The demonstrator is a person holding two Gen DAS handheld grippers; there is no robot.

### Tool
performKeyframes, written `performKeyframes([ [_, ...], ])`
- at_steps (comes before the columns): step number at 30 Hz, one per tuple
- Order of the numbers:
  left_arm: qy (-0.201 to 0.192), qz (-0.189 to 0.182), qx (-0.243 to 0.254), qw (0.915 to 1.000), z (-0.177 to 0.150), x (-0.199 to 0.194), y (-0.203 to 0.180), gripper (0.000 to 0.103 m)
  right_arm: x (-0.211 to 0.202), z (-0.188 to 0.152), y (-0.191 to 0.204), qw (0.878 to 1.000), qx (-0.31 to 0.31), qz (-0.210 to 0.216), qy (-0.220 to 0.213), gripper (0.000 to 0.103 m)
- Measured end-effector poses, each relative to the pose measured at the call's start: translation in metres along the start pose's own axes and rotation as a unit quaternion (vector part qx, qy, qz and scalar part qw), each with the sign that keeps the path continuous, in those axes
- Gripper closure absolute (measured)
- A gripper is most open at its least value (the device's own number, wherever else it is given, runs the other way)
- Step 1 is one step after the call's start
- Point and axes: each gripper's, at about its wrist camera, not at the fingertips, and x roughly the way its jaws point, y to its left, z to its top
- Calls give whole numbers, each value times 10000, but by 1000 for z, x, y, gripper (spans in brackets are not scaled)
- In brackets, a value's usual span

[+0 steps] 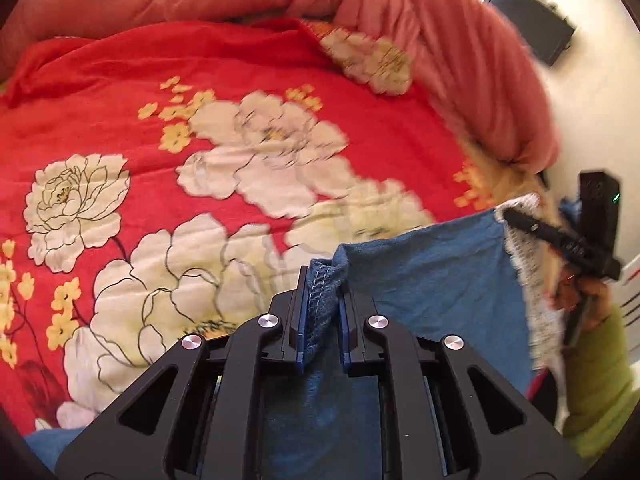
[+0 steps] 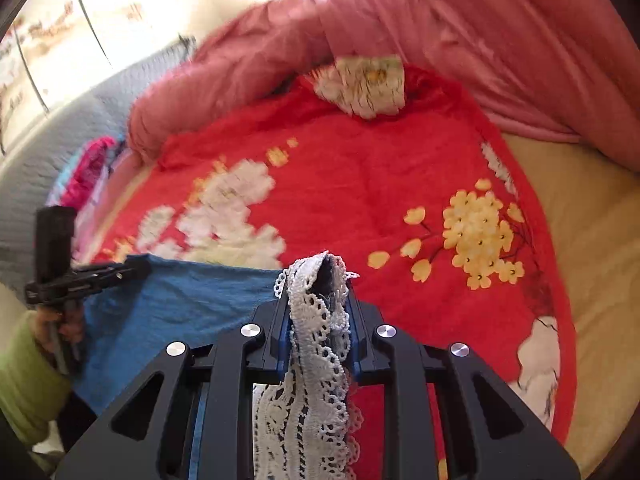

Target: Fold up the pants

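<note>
Blue denim pants (image 1: 432, 276) with a white lace trim (image 1: 524, 272) hang stretched between both grippers above a red floral blanket (image 1: 120, 92). My left gripper (image 1: 323, 300) is shut on a stitched denim edge bunched between its pads. In the right wrist view my right gripper (image 2: 318, 304) is shut on the lace trim (image 2: 316, 360) and the denim folded inside it. The blue cloth (image 2: 180, 308) runs left from there to the left gripper (image 2: 132, 271). The right gripper (image 1: 514, 218) shows at the far right of the left wrist view, clamped on the lace corner.
A rolled pink quilt (image 1: 460, 40) borders the blanket at the back. Bare beige sheet (image 2: 592, 240) lies to the right and a grey padded surface (image 2: 60, 136) to the left. A person's green sleeve (image 2: 24, 380) holds the left gripper. A black box (image 1: 532, 20) sits beyond the quilt.
</note>
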Motion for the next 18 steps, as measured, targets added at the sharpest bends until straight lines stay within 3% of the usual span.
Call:
performKeyframes([
  [4, 93, 164, 45, 9998, -11, 19, 6, 93, 34, -10, -6, 9978, -66, -379, 536, 81],
  [8, 23, 13, -108, 9999, -13, 19, 16, 89, 31, -15, -8, 9981, -77, -444, 413, 74],
  [9, -15, 6, -133, 9999, -14, 17, 18, 87, 28, -15, -8, 9981, -85, -481, 372, 65],
  [10, -104, 38, -173, 9998, -14, 12, 19, 76, 20, -15, -8, 9980, -42, -564, 279, 57],
  [11, -218, 110, -229, 9994, -14, 3, 21, 66, 11, -15, -8, 9981, 10, -593, 159, 56],
  [18, -890, 593, -285, 9939, -46, -73, 17, 64, -78, -56, -4, 9962, 459, -478, -570, 50],
])
